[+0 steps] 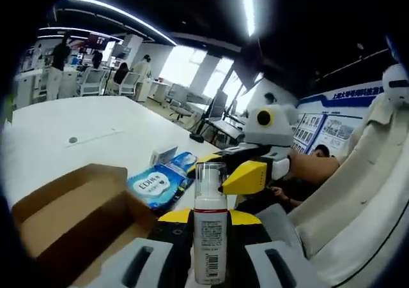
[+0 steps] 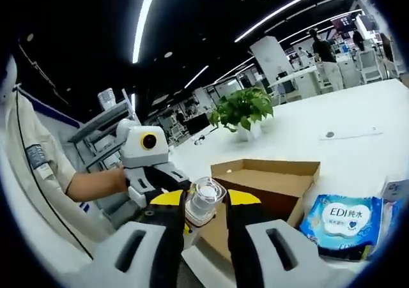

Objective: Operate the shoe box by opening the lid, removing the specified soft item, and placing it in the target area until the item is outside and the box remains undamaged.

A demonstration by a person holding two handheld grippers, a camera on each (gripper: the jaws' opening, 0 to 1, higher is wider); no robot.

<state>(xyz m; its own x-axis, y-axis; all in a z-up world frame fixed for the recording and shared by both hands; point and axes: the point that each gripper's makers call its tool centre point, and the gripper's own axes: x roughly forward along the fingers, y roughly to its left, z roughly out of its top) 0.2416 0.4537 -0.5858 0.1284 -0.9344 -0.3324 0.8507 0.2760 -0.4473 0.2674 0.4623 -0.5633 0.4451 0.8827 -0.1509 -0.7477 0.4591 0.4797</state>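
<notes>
We are seeing the left hand-held gripper (image 1: pixel 211 237) clamping a small clear-capped bottle (image 1: pixel 210 237) upright at 6 o'clock, while the right hand-held gripper (image 2: pixel 203 227) is gripping that bottle's cap. The open shoe box (image 1: pixel 70 218) is sitting on the white counter (image 1: pixel 83 135), with the blue wipes pack (image 1: pixel 156 184) just beside it.

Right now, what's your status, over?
Both grippers shut on pump bottle. Cardboard box open. Wipes pack beside it. Nothing blocking.
</notes>
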